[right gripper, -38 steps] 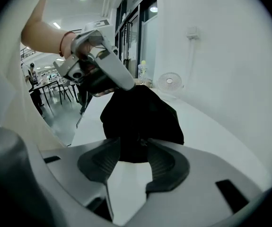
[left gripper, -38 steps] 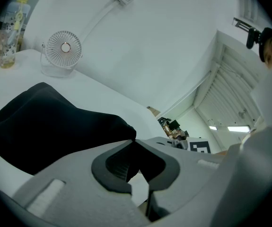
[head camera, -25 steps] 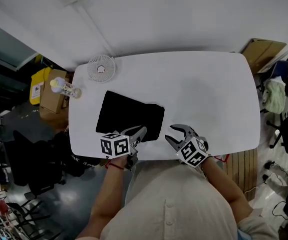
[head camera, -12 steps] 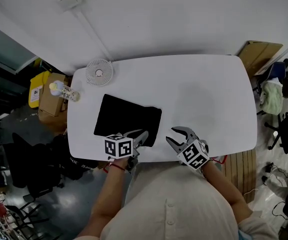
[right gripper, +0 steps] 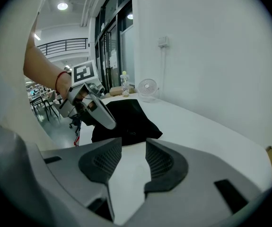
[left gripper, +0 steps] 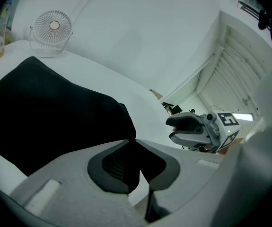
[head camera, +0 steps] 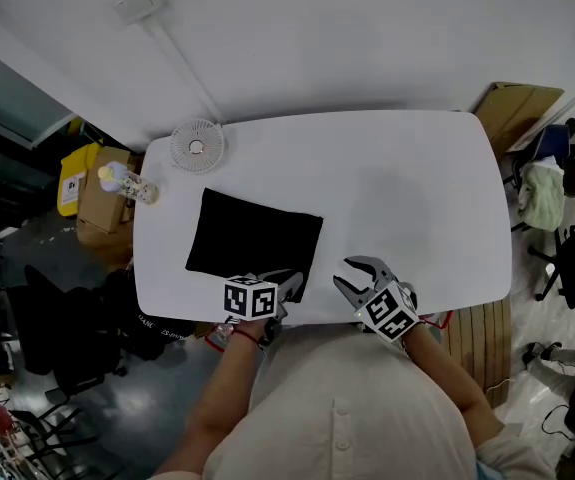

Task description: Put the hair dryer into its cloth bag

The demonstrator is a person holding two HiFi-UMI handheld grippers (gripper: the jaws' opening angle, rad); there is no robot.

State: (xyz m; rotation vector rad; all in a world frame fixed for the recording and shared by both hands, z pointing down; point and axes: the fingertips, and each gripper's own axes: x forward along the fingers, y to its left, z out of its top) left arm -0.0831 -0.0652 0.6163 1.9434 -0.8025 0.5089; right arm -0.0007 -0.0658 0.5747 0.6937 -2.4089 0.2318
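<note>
A black cloth bag [head camera: 252, 243] lies flat on the left half of the white table [head camera: 407, 198]. My left gripper [head camera: 292, 285] is at the bag's near right corner, and in the left gripper view it [left gripper: 132, 143] is shut with black cloth [left gripper: 46, 112] pinched between the tips. My right gripper [head camera: 352, 273] hovers at the table's near edge, a little right of the bag. Its jaws [right gripper: 133, 157] stand open with only bare table between them. The bag [right gripper: 126, 115] looks bunched up from that side. No hair dryer is in view.
A small white fan [head camera: 197, 146] stands at the table's far left corner, with a bottle [head camera: 127, 181] beside it at the left edge. A cardboard box [head camera: 515, 103] leans by the wall past the right end. Chairs and clutter surround the table on the floor.
My left gripper has come down and toward the table's near edge, still closed on the bag's corner. The right gripper has stayed where it was.
</note>
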